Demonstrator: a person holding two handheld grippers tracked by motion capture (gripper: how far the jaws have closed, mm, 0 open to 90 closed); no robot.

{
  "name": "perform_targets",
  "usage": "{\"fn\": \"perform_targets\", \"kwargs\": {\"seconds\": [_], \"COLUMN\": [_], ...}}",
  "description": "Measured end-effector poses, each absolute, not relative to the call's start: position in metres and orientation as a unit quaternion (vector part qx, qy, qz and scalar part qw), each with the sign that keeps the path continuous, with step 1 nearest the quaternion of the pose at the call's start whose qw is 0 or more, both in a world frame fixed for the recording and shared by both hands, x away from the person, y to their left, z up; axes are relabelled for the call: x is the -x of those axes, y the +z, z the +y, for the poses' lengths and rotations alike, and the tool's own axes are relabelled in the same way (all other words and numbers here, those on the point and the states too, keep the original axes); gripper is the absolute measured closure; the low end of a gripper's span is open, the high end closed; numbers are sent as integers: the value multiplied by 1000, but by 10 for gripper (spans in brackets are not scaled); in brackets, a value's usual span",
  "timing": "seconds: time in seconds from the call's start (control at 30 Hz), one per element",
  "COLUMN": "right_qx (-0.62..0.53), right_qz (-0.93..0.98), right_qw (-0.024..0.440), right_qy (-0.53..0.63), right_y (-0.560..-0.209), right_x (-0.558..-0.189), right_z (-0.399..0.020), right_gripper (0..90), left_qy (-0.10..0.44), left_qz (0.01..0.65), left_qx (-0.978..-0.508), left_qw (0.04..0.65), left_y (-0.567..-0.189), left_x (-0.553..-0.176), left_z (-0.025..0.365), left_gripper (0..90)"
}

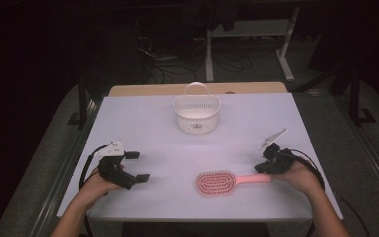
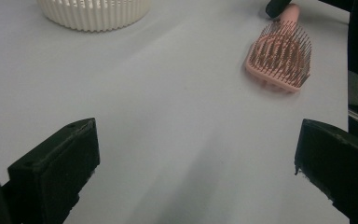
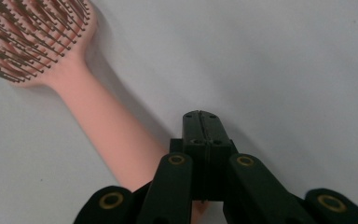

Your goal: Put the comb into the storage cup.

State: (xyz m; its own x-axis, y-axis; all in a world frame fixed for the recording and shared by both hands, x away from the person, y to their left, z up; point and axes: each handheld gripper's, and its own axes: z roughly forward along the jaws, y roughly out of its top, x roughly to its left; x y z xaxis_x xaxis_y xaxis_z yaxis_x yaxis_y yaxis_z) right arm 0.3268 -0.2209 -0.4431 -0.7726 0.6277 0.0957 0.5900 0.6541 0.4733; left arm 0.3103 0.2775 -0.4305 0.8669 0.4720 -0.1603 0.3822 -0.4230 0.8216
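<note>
One white tabletop (image 1: 143, 123) carries everything. At its near left edge a hand holds the left gripper (image 1: 137, 167) low over the surface, pointed toward the middle, with its two jaws standing wide apart and bare tabletop between them. At the near right edge the other hand holds the right gripper (image 1: 262, 169) low and aimed leftward, its jaws pressed flat together with nothing between them; in the right gripper view they lie just beside the end of the brush handle, over it at the base.

One white slatted basket (image 1: 196, 114) with an upright loop handle stands at the far middle; what lies inside I cannot tell.

One pink hairbrush (image 1: 222, 181) lies bristles up at the near middle, handle pointing to the right gripper.
</note>
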Motion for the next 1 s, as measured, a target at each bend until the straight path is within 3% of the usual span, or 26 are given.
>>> {"fn": "perform_targets", "kwargs": {"seconds": [1.0], "right_qx": [-340], "right_qz": [900], "right_qw": [34], "right_qy": [272], "right_y": [-443], "right_x": [-291], "right_z": [-234], "right_gripper": [890], "left_qy": [48], "left_qz": [252], "left_qx": [-842], "left_qw": [474], "left_y": [-430], "left_x": [-309], "left_z": [277], "left_gripper": [1]}}
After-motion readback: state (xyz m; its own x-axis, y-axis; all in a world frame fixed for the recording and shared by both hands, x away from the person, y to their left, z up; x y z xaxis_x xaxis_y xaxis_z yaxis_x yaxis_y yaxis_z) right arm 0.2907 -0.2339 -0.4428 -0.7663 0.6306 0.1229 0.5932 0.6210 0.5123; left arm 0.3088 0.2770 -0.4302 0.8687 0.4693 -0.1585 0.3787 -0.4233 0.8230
